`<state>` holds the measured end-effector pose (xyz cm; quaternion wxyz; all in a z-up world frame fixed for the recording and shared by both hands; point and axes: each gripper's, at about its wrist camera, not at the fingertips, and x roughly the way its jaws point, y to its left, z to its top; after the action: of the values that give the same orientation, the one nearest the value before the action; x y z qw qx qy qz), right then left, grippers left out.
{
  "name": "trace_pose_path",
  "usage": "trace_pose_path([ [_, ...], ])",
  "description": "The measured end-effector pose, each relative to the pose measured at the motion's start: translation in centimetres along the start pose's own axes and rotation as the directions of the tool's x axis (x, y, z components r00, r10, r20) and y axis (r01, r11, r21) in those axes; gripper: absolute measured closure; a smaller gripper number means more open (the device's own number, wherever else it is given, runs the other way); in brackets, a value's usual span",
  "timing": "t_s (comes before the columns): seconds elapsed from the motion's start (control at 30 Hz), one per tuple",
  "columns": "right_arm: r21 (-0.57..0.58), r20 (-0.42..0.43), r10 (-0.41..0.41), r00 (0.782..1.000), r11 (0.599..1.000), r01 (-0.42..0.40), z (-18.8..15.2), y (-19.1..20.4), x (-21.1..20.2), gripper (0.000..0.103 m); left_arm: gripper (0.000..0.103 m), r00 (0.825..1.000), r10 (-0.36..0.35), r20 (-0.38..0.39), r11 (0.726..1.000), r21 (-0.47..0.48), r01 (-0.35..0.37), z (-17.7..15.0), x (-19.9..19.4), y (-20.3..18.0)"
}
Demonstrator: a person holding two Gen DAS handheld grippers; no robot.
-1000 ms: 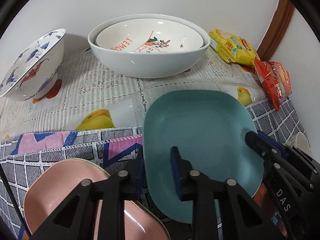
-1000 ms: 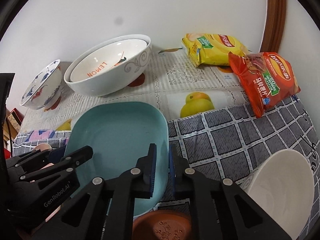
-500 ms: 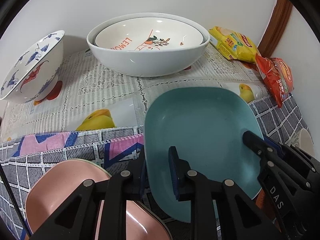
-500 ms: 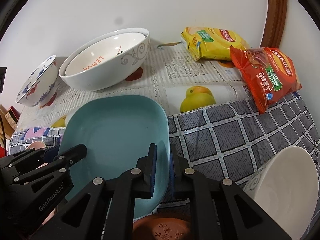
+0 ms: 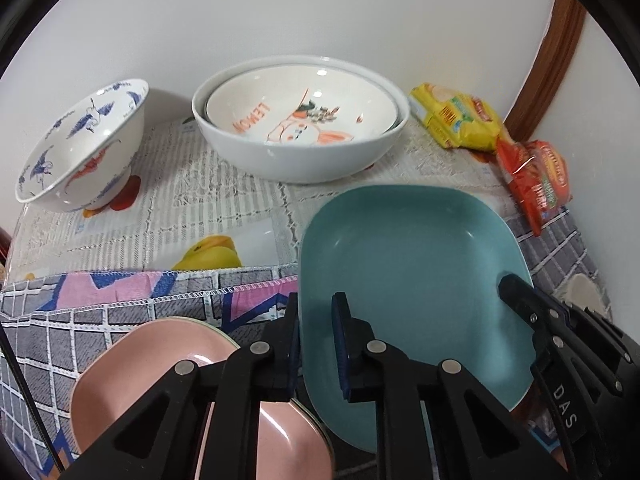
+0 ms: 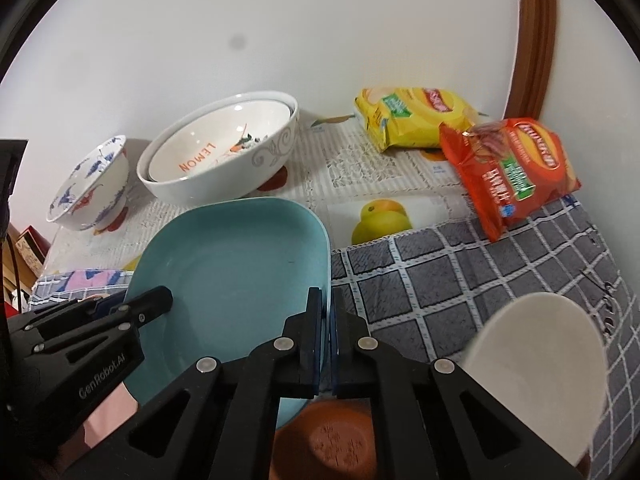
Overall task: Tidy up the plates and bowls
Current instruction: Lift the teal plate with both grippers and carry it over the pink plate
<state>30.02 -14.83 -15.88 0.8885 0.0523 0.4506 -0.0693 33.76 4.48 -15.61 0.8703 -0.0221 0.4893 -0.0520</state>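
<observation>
- The teal square plate (image 5: 412, 256) is sitting between both grippers, its near edges inside their jaws.
- The left gripper (image 5: 316, 344) is closing its jaws on the plate's left rim.
- The right gripper (image 6: 326, 340) is clamping the plate's right rim, jaws nearly together.
- A pink plate (image 5: 160, 364) is lying below-left of the left jaws.
- Beyond the jaws, a lemon-print bowl (image 5: 300, 108) is nesting inside a white bowl (image 5: 296, 160).
- A brown dish (image 6: 332, 436) is lying under the right jaws.
</observation>
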Motion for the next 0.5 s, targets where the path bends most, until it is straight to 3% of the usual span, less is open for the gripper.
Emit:
trace_pose_path([
  [0.33, 0.045, 0.042, -0.029, 0.999, 0.999, 0.027, -0.7, -0.7, -6.4, 0.100, 0.090, 0.999, -0.029, 0.046, 0.999, 0.026, 0.028, -1.3, -5.6, -1.5],
  [0.5, 0.055, 0.058, -0.002, 0.998, 0.998, -0.002, -1.4, -0.5, -9.1, 0.100, 0.090, 0.998, -0.017, 0.066, 1.000, 0.021, 0.016, -2.8, -8.6, -1.1],
])
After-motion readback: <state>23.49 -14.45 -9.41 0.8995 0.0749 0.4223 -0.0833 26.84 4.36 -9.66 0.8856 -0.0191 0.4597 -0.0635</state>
